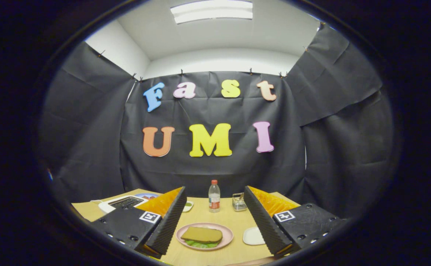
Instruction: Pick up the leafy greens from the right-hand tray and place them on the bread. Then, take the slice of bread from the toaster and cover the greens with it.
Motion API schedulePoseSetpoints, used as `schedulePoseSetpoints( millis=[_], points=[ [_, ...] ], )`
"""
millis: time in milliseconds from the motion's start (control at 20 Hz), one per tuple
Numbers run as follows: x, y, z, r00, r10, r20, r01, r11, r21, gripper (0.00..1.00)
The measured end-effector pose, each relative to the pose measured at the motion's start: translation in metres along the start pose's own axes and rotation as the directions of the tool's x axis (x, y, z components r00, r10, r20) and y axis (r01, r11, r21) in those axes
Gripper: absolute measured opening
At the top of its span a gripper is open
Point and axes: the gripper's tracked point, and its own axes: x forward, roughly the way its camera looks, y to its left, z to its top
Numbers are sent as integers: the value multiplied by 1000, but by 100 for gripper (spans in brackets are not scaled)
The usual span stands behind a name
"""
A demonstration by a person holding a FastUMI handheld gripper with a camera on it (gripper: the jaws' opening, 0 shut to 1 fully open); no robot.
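A pink plate (225,239) lies on the wooden table just ahead of my fingers. On it a brown slice of bread (201,234) lies over leafy greens (200,244), whose green edge pokes out at the near side. My gripper (215,231) hangs above the table's near part, open, with nothing between its fingers. The white toaster (123,202) stands beyond the left finger (163,225), its slot looking dark. A small white tray (253,235) lies beside the right finger (265,225), with nothing visible on its showing part.
A clear plastic bottle (214,196) with a red cap stands at the back of the table. To its right is a small glass container (239,201). A small white dish with something green (188,205) peeks out behind the left finger.
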Motion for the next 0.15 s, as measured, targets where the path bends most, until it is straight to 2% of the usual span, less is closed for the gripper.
schedulePoseSetpoints(
  millis=[150],
  points=[
    [1,5,-4,1000,15,-11,-15,1000,-9,95]
  ],
)
